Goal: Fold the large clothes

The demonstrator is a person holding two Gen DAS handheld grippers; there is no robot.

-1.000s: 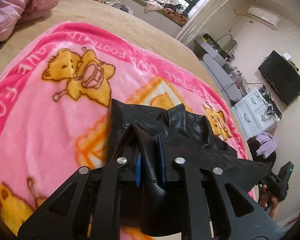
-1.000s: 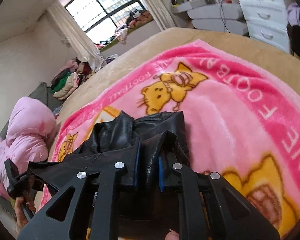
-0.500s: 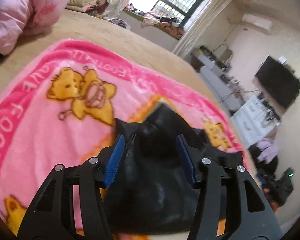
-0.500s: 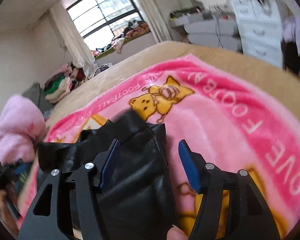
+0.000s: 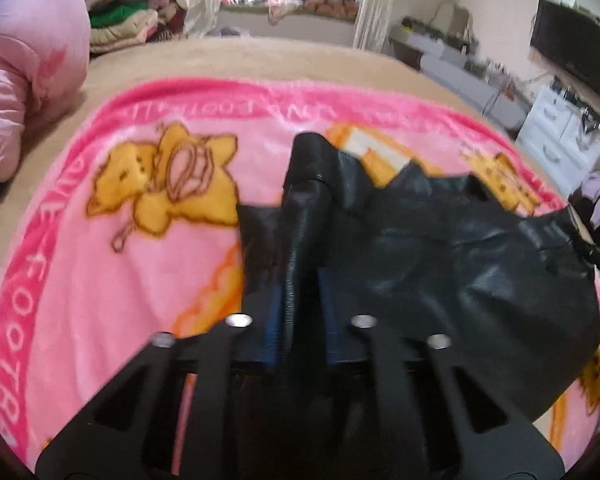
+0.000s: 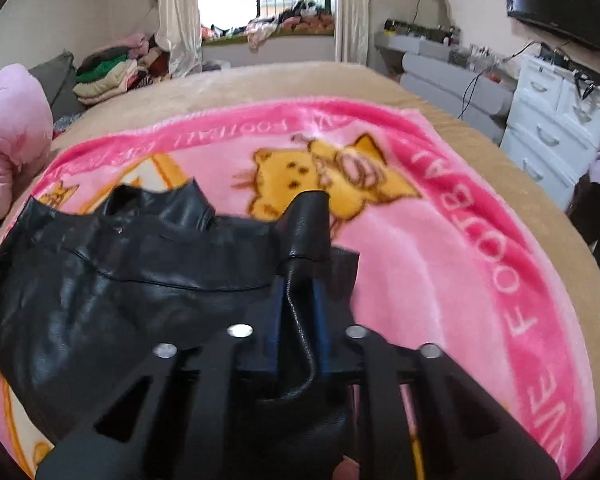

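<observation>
A: Jacket (image 5: 440, 240) lay black and rumpled at centre frame on the pink blanket (image 5: 100, 280), stretched between both grippers

B: And the left gripper (image 5: 300, 312)?

A: Its jaws had just been closing; they pinched a fold of leather at lower centre

B: The right gripper (image 6: 300, 312)?

A: Same, jaws just closed tight on a fold, jacket (image 6: 120, 272) spreading to the left of frame over the blanket (image 6: 440, 280)

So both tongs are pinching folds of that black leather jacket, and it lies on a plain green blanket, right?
Not quite: the blanket is pink with yellow cartoon bears, as the right wrist view shows. Both the left tongs and right tongs do pinch the black leather jacket.
</observation>
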